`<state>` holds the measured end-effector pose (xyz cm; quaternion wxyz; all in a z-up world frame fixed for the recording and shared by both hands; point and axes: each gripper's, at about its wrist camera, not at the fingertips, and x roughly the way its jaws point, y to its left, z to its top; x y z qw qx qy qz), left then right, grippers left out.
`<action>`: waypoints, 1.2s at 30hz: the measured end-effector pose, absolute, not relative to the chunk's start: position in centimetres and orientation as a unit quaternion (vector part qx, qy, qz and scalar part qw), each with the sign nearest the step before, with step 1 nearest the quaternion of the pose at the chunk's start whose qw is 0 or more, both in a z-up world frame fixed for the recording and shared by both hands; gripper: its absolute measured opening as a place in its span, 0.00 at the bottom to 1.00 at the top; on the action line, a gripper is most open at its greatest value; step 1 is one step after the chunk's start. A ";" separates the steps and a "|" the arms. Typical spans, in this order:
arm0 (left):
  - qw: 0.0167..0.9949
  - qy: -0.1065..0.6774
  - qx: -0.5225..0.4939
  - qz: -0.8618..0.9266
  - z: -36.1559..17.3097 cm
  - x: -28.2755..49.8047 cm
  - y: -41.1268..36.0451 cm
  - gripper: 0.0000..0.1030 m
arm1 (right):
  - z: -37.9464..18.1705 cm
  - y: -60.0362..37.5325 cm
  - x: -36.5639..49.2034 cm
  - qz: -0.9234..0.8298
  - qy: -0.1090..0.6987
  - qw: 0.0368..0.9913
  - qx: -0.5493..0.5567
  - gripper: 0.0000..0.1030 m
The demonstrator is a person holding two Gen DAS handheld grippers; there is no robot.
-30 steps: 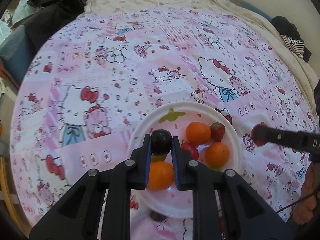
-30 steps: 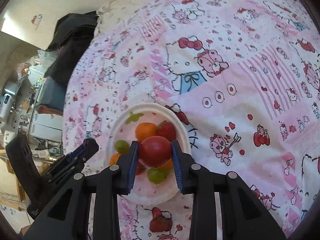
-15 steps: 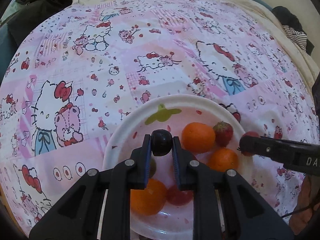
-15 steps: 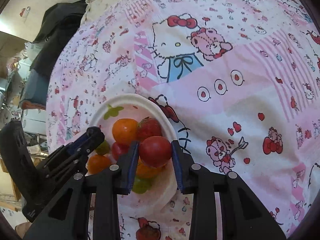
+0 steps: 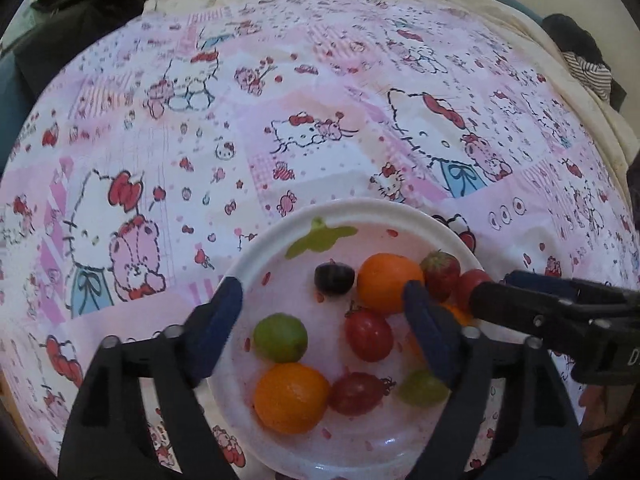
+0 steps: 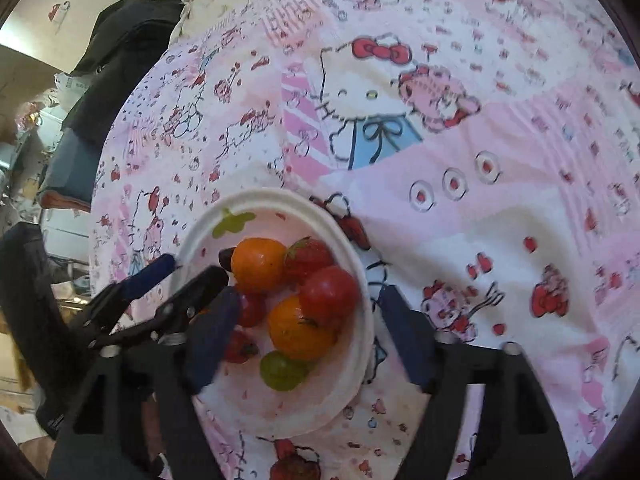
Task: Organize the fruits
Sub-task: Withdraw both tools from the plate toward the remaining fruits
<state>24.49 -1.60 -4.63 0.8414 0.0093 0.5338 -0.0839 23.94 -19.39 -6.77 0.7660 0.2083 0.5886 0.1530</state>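
Both your tools, left tool and right tool, gape wide and empty over the plate, fruits all piled there, dark grape at 12 o'clock, so organizing looks nearly done.

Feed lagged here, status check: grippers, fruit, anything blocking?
Left gripper open, empty. Right gripper open, empty. Dark grape and red tomato lie on the plate. Nothing blocking.

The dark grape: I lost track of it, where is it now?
In the left wrist view, the dark grape lies on the white plate, toward its far side, just left of the far orange and below the green leaf print.
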 end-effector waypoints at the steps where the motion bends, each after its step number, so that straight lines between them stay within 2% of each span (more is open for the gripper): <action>1: 0.843 0.531 0.016 -0.084 -4.3 24.3 -1.8 0.80 | -6.6 -19.4 24.0 0.157 0.588 0.765 0.211 0.77; 16: 0.862 0.504 0.024 -0.052 0.0 21.3 0.4 0.80 | -2.4 -19.8 23.0 0.173 0.547 0.788 0.225 0.80; 25: 0.875 0.483 0.009 -0.034 3.1 18.3 2.3 0.80 | -0.6 -20.5 19.9 0.172 0.535 0.793 0.233 0.80; 36: 0.882 0.472 -0.007 -0.008 4.4 12.3 6.0 0.80 | 1.1 -20.7 14.3 0.183 0.527 0.803 0.210 0.80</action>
